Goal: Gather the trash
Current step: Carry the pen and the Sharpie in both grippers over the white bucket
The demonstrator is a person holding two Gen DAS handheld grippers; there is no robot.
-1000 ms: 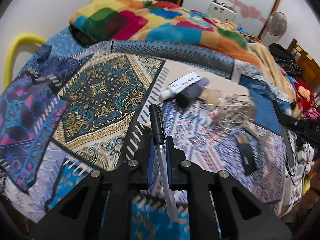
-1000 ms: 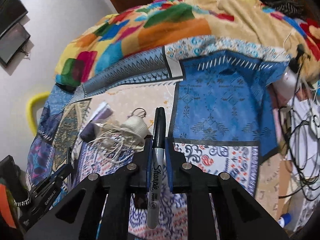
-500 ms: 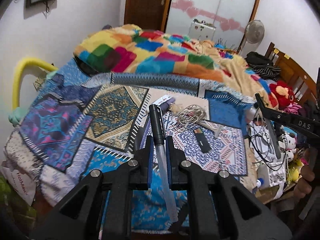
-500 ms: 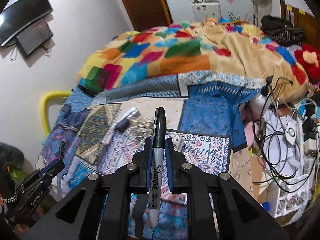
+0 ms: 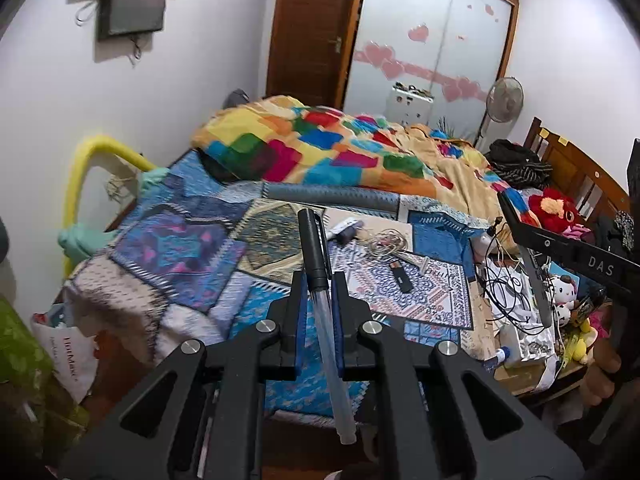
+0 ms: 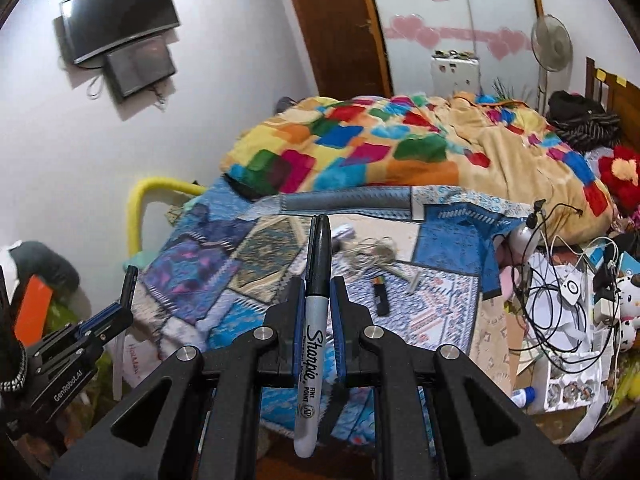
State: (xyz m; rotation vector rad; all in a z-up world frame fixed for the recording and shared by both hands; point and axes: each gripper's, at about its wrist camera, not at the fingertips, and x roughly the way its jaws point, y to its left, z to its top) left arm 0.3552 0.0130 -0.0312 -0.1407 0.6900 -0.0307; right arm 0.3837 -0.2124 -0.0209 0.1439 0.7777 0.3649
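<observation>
Left gripper (image 5: 319, 292) clamped on a clear pen (image 5: 325, 312) with a black cap, right gripper (image 6: 318, 296) clamped on a Sharpie (image 6: 314, 328), both up over the patchwork bed (image 5: 180, 248). Further up the spread: tangled cord (image 5: 386, 242), black lighter (image 5: 401, 278), small tube (image 5: 344, 226). Bunched blanket (image 5: 340, 152) behind, mess of cables (image 6: 560, 280) off to the right, nothing blocking either gripper.
</observation>
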